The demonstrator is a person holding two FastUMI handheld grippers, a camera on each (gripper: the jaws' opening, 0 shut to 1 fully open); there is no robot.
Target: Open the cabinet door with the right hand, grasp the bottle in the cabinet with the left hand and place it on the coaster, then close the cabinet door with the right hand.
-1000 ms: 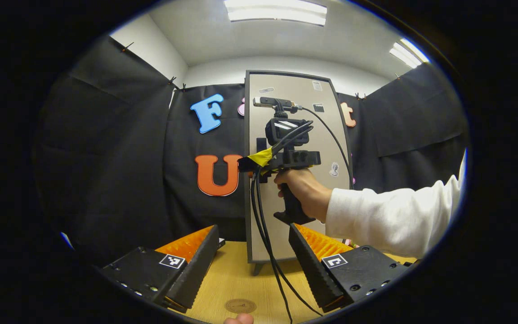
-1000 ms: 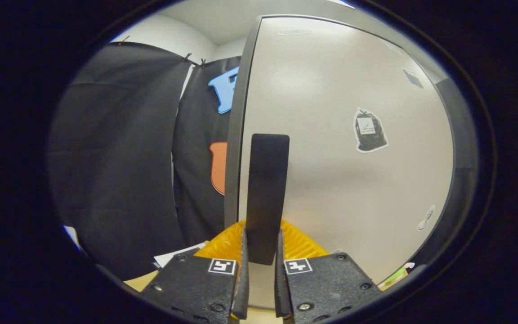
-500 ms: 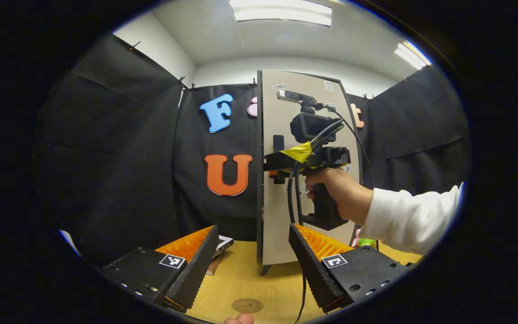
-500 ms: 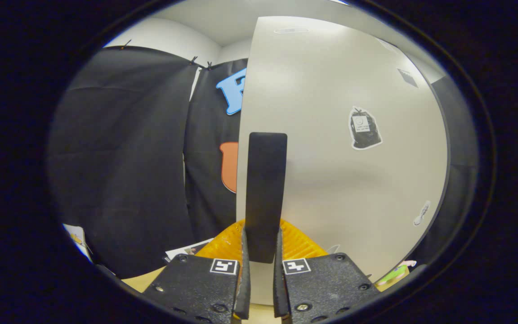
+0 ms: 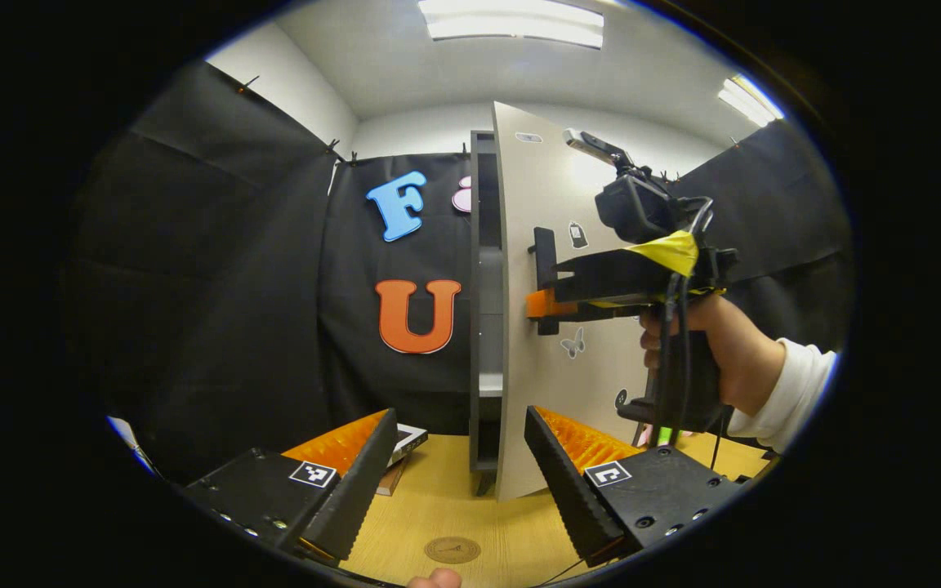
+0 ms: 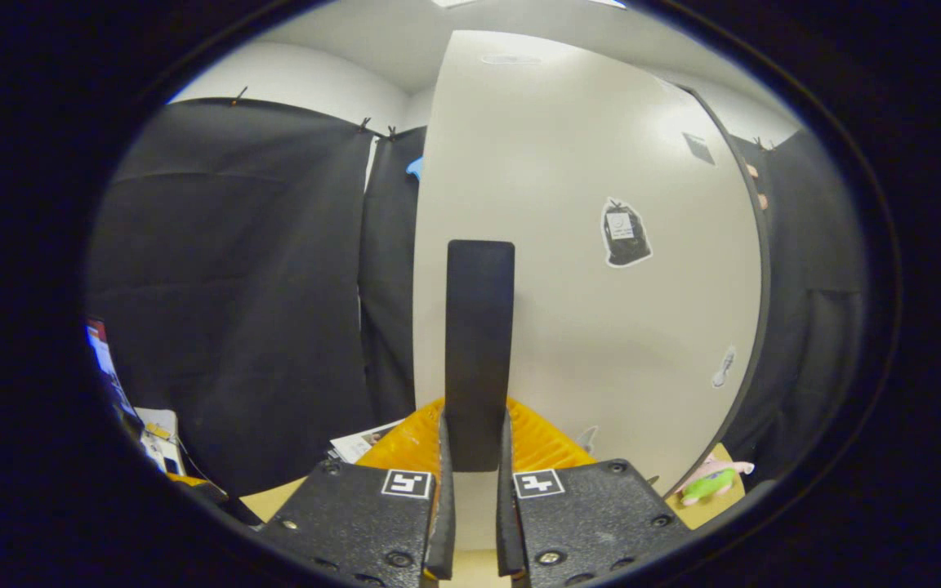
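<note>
**Door ajar, handle clamped**

My left gripper (image 5: 458,482) hangs released, ribbed pads apart, above the round coaster (image 5: 452,550) on woodgrain table (image 5: 430,510). My right gripper (image 6: 474,457) clenches the flat handle (image 6: 479,343) of the smooth cabinet door (image 6: 601,327). I can't see the bottle.

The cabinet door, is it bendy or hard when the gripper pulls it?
Probably hard: the cabinet door looks like a flat, straight panel. It likely swings on a hinge, standing ajar from the cabinet. The right gripper, shut on the handle, seems enough to pull it.
</note>
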